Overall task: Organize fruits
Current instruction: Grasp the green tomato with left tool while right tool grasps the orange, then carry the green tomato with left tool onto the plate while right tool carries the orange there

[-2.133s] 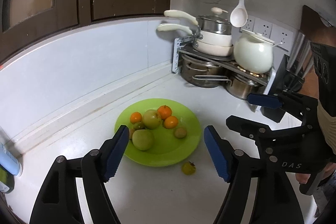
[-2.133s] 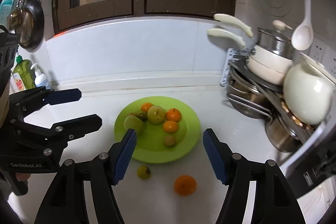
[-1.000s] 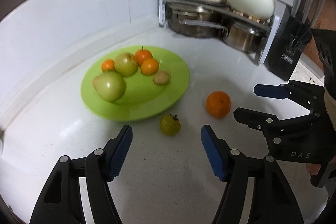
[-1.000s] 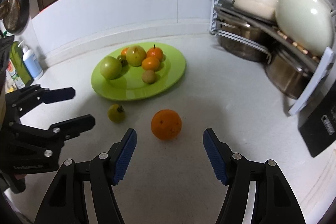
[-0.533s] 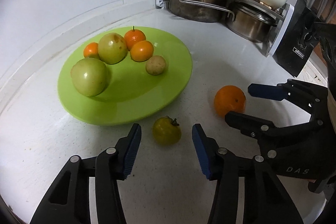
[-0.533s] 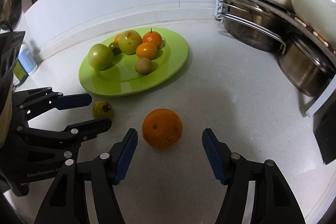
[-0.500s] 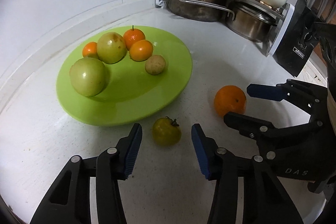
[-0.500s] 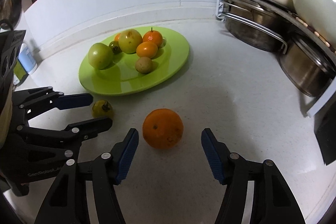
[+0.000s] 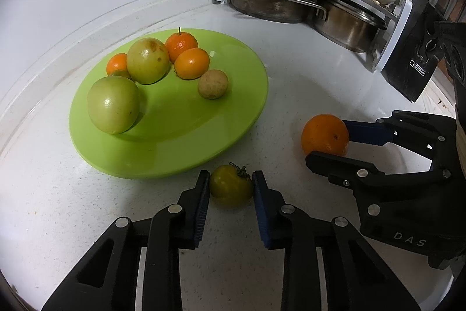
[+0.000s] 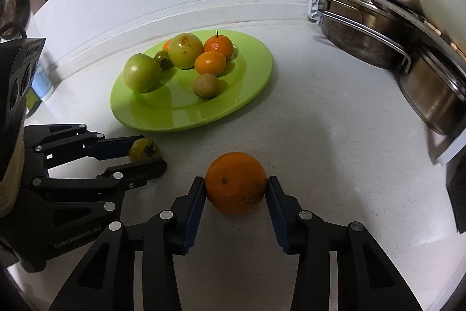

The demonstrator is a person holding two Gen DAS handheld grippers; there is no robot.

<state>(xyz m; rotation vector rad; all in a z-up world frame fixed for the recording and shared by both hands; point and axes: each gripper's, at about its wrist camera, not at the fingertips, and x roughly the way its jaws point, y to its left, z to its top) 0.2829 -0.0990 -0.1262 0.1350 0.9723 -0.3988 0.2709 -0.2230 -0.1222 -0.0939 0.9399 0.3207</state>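
L wrist view: left gripper (image 9: 231,187) is clamped on the small green tomato (image 9: 231,189), which sits on the counter (image 9: 291,83) just in front of the green plate (image 9: 186,136). Orange (image 9: 325,134) is off to the right betw. the other gripper's fingers.

R wrist view: right gripper (image 10: 235,191) is closing, pads touching both sides of the orange (image 10: 235,182), on the counter near the plate (image 10: 186,112), w/ the rest of the fruit on it.

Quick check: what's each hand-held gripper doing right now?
Left hand-held gripper: shut on the small green tomato.
Right hand-held gripper: jaws closing, pads against the orange, both fruits resting on the counter.
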